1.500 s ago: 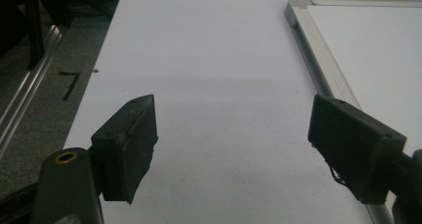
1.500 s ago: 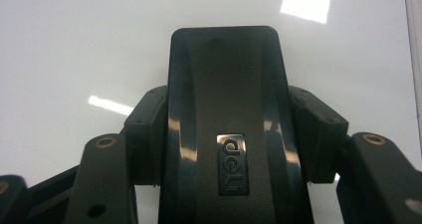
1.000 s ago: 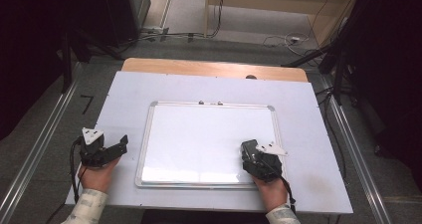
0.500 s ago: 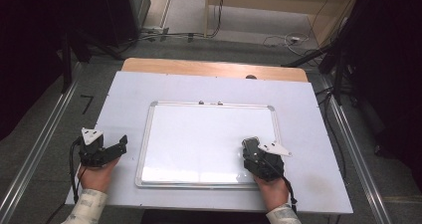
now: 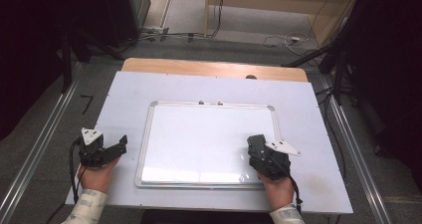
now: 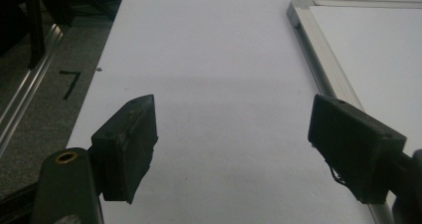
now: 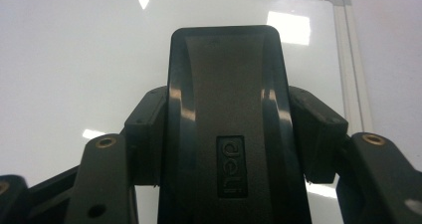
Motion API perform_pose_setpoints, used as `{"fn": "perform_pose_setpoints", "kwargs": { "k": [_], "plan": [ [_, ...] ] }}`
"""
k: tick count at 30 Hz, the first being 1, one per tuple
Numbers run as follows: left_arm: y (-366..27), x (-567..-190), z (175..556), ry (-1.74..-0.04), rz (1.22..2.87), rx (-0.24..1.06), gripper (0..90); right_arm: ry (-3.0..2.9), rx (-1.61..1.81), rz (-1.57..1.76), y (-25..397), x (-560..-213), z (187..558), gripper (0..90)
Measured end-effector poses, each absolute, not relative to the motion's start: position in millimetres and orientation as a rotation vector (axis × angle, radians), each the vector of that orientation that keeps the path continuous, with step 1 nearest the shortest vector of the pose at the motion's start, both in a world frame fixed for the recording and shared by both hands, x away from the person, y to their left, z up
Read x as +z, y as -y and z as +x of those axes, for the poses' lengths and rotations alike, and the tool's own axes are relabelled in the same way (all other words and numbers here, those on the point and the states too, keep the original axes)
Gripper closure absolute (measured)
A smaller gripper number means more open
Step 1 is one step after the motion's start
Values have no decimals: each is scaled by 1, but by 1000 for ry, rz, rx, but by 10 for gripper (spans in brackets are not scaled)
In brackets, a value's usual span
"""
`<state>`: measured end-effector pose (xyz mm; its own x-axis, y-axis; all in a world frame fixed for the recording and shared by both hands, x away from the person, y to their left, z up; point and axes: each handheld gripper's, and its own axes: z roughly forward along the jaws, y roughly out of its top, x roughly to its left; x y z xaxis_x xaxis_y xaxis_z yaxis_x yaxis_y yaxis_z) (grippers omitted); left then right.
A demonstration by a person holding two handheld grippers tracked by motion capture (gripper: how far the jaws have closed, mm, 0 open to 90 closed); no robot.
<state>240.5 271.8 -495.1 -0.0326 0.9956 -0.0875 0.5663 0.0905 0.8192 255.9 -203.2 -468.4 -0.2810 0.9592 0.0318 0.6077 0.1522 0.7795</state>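
A blank whiteboard [image 5: 199,134] with a silver frame lies flat in the middle of the white table [image 5: 303,99]. My right gripper [image 5: 259,152] hovers over the board's near right corner, shut on a black whiteboard eraser [image 5: 257,143]. In the right gripper view the eraser [image 7: 224,99] stands between the two pads [image 7: 144,134] and points across the board [image 7: 74,59]. My left gripper [image 5: 118,147] rests on the table left of the board, open. Between its spread jaws in the left gripper view [image 6: 231,134] is bare table, and the board's frame [image 6: 318,59] runs beside the right one.
A wooden strip [image 5: 209,68] borders the table's far edge. Metal rails [image 5: 45,144] run along both sides over grey floor. Cables [image 5: 278,37] lie on the floor beyond the table, and dark stands [image 5: 343,59] rise at the far right.
The right gripper with the eraser has drifted very slightly to the right. The left gripper has stayed where it was.
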Motion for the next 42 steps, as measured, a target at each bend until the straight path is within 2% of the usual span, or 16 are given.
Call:
{"fn": "perform_pose_setpoints", "kwargs": {
  "k": [23,42],
  "plan": [
    [-271,-495,241,-1680,1556,791,200,-1859,927,1559,216,-460,254,384],
    [-271,-494,241,-1678,1554,789,200,-1790,819,1663,225,-479,256,383]
  ]
}}
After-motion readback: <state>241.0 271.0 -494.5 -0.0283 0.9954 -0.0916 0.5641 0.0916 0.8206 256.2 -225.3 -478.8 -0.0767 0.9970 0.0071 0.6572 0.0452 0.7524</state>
